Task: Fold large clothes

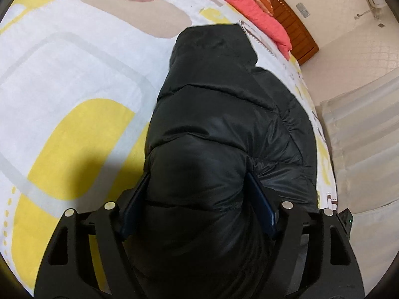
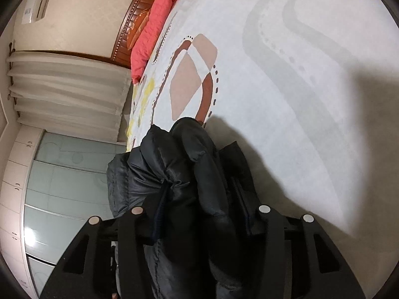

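Where left view alone shows the jacket's (image 1: 224, 114) hood, left gripper (image 1: 197, 186) clamps bulk; right gripper (image 2: 199, 199) apparently pinches folds.

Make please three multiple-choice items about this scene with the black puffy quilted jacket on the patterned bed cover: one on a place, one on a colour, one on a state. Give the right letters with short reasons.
1. Where does the black puffy quilted jacket lie?
A. on the floor
B. on the white bed cover with yellow and brown shapes
C. on a chair

2. What colour is the padded quilt by the carved wooden headboard?
A. coral red
B. green
C. blue

3. What is between the blue-padded fingers of the left gripper?
A. nothing
B. a pillow
C. a thick fold of the jacket

Answers:
1 B, the jacket rests on the cover near its edge.
2 A, the quilt is plainly coral red in both views.
3 C, jacket fabric bulges between the two fingers.
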Available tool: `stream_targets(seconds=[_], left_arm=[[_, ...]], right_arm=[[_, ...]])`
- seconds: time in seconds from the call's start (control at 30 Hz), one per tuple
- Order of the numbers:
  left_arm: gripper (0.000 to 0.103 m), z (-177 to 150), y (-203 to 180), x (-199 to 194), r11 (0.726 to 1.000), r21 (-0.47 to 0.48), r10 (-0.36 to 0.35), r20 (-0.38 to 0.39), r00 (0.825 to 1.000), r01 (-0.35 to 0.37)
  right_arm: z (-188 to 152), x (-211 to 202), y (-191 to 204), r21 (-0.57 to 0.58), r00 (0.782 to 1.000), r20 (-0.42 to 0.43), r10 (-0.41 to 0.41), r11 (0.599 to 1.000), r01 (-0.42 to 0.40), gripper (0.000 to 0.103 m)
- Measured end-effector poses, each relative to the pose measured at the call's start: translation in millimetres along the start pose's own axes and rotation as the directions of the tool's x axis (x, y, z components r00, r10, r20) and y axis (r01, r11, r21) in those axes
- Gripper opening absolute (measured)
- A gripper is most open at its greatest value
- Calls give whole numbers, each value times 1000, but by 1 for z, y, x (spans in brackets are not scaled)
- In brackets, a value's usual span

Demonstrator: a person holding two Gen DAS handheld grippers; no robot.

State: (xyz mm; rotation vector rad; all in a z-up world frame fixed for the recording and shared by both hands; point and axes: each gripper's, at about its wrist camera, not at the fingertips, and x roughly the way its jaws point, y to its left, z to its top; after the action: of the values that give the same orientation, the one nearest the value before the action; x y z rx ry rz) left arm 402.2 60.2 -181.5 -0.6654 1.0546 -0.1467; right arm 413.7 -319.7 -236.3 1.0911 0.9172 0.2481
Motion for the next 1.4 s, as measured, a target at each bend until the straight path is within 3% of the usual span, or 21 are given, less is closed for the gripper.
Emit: stream_targets(seconds=[0.3,0.43,0.63,0.77,0.93,1.07,1.2,1.4], left_arm=[[78,-1,3,2,1000,25,-4,11,1000,3],[82,-1,4,-10,999,39,-21,10,1000,20],[84,-10,-4,-50,989,122,77,95,993,-88],[84,-31,-12,-87,965,176,165,176,971,-196],[86,-76,-25,-138,921,247,227,288,930,-301],[91,-113,-32,-175,895,281,236,359,903,-346],[92,-148,-41,-202,882,301,226,405,886,-363],[93,-192,-50,-232,860,326,224,449,865,-392]], right_arm=[[-7,-5,-4,-2,999,20,29,1000,-29,46],[-8,-14,1,0,998,23,56,998,-56,55],[-20,-47,20,-49,997,77,-17,999,21,62],[-43,-81,40,-113,984,139,-109,986,125,62],[-94,-119,76,-250,942,220,-253,919,305,62],[-142,-139,97,-347,907,282,-312,848,400,69],[-187,-160,110,-423,865,358,-353,764,487,69],[-230,-179,120,-473,823,434,-366,685,554,71]])
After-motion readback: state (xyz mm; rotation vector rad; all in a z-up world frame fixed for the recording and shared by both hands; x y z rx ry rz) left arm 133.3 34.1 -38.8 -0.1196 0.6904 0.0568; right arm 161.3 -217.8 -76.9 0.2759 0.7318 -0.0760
